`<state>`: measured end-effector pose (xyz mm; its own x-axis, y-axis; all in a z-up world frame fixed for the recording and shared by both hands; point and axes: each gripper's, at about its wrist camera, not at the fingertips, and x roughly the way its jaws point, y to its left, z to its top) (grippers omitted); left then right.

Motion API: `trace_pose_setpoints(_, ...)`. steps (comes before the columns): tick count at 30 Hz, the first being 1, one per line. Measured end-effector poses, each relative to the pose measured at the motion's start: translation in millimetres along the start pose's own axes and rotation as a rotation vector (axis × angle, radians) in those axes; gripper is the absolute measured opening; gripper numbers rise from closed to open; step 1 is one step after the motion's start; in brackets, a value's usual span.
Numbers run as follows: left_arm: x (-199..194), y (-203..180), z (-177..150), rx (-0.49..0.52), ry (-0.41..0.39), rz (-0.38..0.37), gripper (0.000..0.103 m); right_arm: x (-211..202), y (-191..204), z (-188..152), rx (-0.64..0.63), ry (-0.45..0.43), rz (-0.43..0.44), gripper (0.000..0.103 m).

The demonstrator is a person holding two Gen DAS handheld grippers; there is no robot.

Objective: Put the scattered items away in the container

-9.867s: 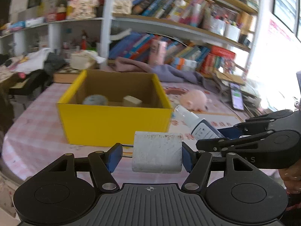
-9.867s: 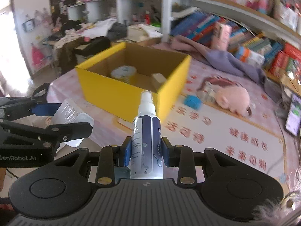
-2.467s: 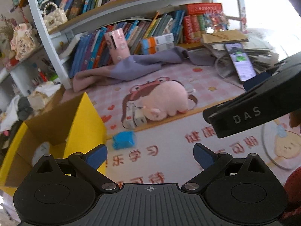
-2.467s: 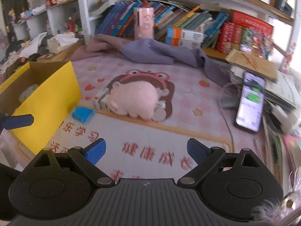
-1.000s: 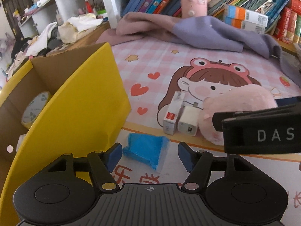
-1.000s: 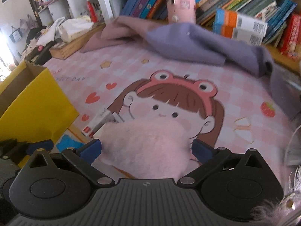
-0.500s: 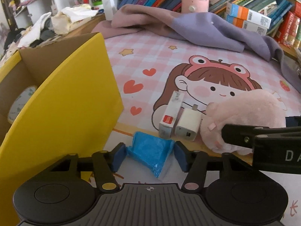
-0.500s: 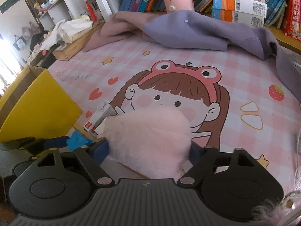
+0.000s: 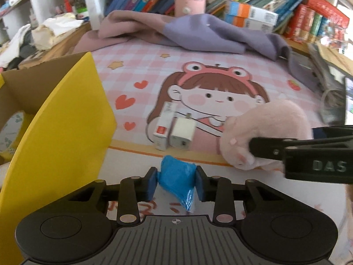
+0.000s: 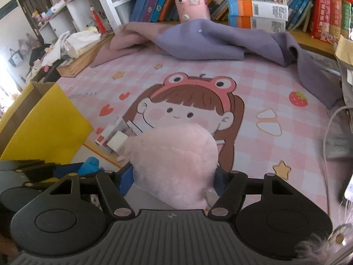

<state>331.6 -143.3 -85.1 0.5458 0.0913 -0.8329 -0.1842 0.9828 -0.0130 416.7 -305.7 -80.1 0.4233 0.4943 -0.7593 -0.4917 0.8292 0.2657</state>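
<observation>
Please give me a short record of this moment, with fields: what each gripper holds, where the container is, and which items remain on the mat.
left gripper: shut on the blue packet
right gripper: shut on the pink plush toy
container: yellow box, to the left of both grippers
remaining on mat: red and white box and white charger, side by side
background: purple cloth

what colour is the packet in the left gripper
Bright blue packet, clamped in the left gripper; clearest in the left wrist view.
</observation>
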Motion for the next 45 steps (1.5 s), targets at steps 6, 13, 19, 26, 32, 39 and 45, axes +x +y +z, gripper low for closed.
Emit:
trace_pose_setpoints(6, -24, -1, -6, 0.037, -0.03, -0.037, 0.034, -17, 2, -8, 0.034, -0.012, -0.008, 0.067)
trace_pose_setpoints(13, -53, 6, -15, 0.05, -0.06, -0.067, 0.033, -28, 11, -18, 0.047, 0.004, -0.017, 0.067)
trace_pose_setpoints(19, -78, 8, -22, 0.089, -0.116, -0.1, 0.033, -47, 21, -24, 0.013, -0.021, -0.035, 0.068)
trace_pose_setpoints(26, -98, 15, -34, 0.106, -0.168, -0.152, 0.033, -68, 36, -32, 0.013, -0.072, -0.088, 0.068)
trace_pose_setpoints(32, -117, 28, -40, 0.131, -0.242, -0.208, 0.033, -93, 58, -45, 0.018, -0.132, -0.155, 0.068)
trace_pose_setpoints(39, -134, 41, -56, 0.185, -0.284, -0.286, 0.033, -120, 82, -66, 0.055, -0.185, -0.237, 0.068)
trace_pose_setpoints(45, -151, 65, -82, 0.189, -0.297, -0.327, 0.033, -133, 116, -89, 0.068, -0.204, -0.292, 0.068)
